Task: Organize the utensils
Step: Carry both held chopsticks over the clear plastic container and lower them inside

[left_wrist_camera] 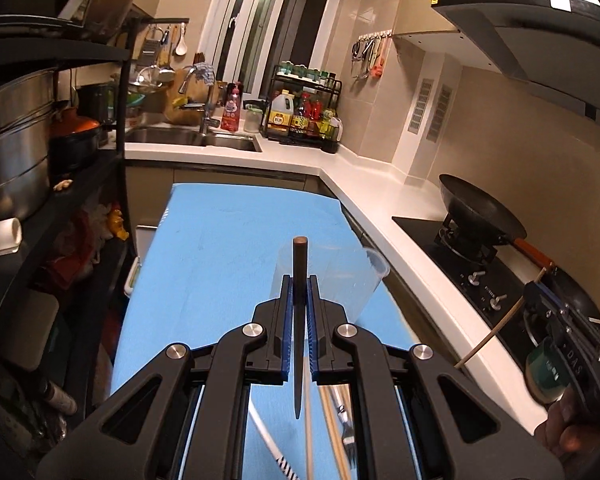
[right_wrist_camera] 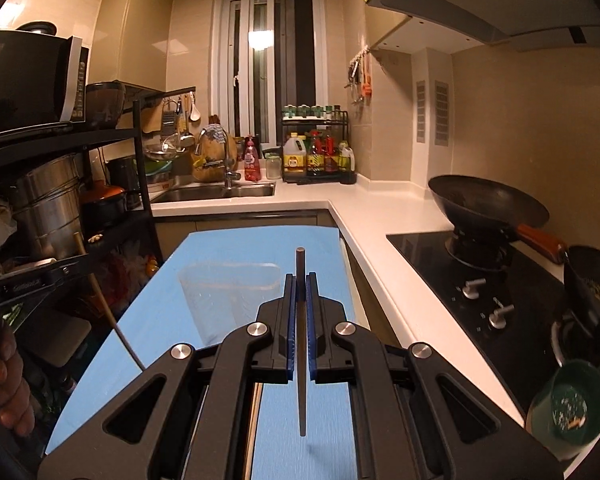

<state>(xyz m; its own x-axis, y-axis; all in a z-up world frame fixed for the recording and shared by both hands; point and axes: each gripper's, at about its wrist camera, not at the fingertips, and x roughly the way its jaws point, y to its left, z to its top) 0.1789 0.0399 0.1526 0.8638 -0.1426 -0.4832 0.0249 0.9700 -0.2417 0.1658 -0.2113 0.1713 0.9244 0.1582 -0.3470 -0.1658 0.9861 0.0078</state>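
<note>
Two pairs of blue ribbed fingers are each closed tight on a single dark, tapered chopstick. The left gripper (left_wrist_camera: 300, 300) pinches its dark chopstick (left_wrist_camera: 299, 320) mid-length, blunt round end up and pointed tip hanging below the fingers. The right gripper (right_wrist_camera: 300, 300) clamps a matching chopstick (right_wrist_camera: 301, 340) the same way.

Just beyond both sits a clear plastic cup (right_wrist_camera: 230, 292), thin-walled and tapered, on the smooth blue mat (left_wrist_camera: 220, 240) covering the desk. Under the left gripper lie a pale bamboo chopstick (left_wrist_camera: 308, 420), a metal fork (left_wrist_camera: 346, 428) and a white rod with a striped end (left_wrist_camera: 268, 436).

To the right, a glossy white counter (left_wrist_camera: 380, 200) carries a black round-bottomed wok (right_wrist_camera: 484, 204) on a glass hob.
</note>
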